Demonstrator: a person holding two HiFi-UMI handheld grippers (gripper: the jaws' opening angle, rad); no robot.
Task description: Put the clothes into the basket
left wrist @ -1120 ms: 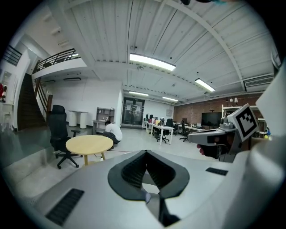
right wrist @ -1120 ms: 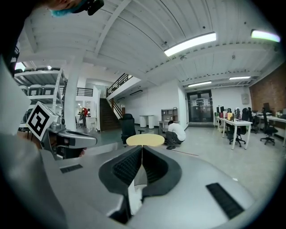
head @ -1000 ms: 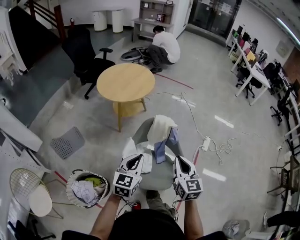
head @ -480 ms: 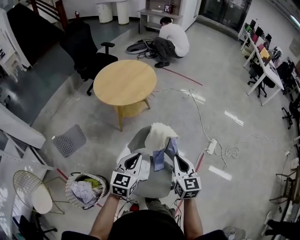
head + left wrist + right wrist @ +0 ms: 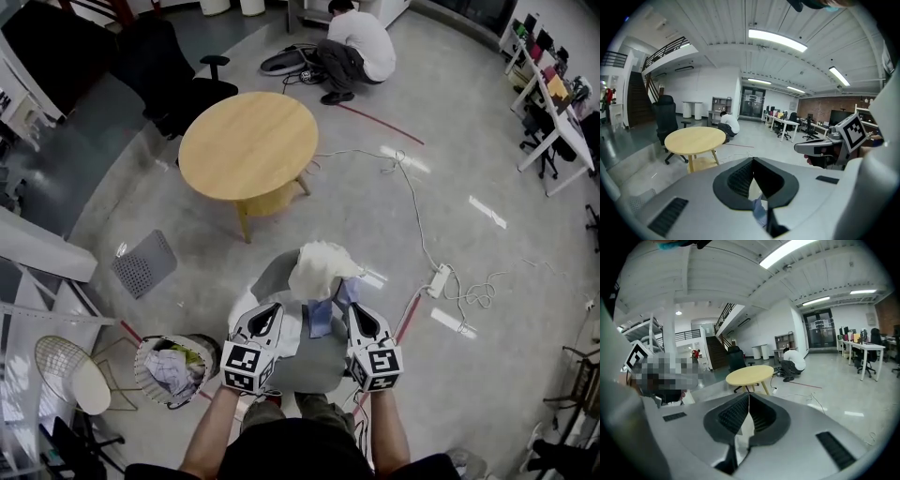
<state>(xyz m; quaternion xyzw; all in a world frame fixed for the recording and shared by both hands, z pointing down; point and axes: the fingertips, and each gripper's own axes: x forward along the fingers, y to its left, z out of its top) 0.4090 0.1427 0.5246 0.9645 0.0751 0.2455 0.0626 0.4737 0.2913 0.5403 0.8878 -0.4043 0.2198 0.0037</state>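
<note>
Working over the grey chair (image 5: pixel 314 361). Clenching left gripper (image 5: pixel 273 309) on the clothes (image 5: pixel 319 270) heaped on that chair, blue and pale fabric pinched between its closed jaws. Clamping right gripper (image 5: pixel 355 309) on the same heap, white fabric caught between jaws pressed together. Noting basket (image 5: pixel 142 354) on floor just left of the chair, garments lying inside. Noting round wooden table (image 5: pixel 248 145) beyond the chair, person (image 5: pixel 361 47) crouching well beyond the chair, past that table.

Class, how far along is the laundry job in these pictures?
Done: some clothes lie in the basket. In hand: the left gripper pinches blue cloth, the right gripper pale cloth. Left: the pile on the grey chair.
</note>
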